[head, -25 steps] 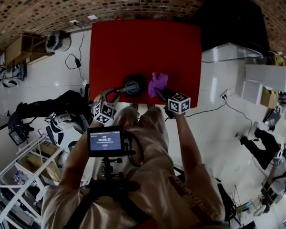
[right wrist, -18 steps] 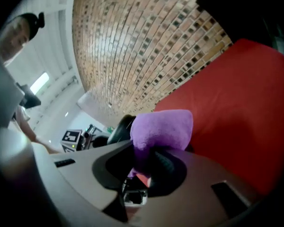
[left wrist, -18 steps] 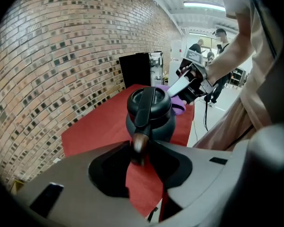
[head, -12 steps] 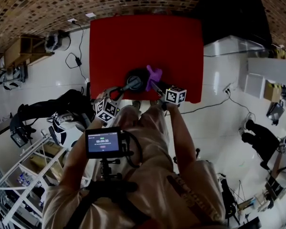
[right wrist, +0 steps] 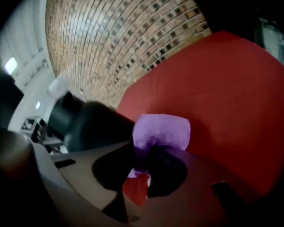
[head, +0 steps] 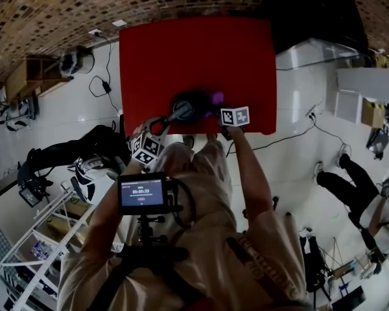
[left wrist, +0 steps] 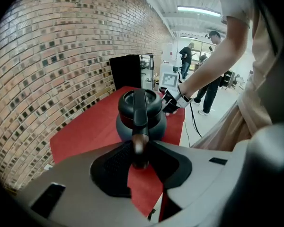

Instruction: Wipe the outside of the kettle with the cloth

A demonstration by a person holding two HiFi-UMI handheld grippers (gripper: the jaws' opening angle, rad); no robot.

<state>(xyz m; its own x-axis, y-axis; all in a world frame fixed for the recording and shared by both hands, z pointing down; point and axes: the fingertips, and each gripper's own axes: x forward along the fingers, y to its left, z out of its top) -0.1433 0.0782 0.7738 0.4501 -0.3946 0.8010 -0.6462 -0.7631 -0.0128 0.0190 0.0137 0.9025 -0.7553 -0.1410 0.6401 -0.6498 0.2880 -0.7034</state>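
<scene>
Red tabletop (head: 194, 50) along a brick wall (left wrist: 61, 56); people stand beyond its far end. Kettle (left wrist: 154, 126): dark, squat, rounded, long handle (left wrist: 139, 143) arching over the lid. Left hand-held gripper (left wrist: 140, 161) closed on the handle end, kettle body just ahead. Right hand-held gripper (right wrist: 143, 161) pinches the purple cloth (right wrist: 162, 130); kettle just left of it, contact blurred.

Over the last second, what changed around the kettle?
The right gripper, shut on the purple cloth, came down to the right side of the kettle, where the cloth now seems to touch it. The left gripper stays shut on the handle; the kettle has not moved on the red table.
</scene>
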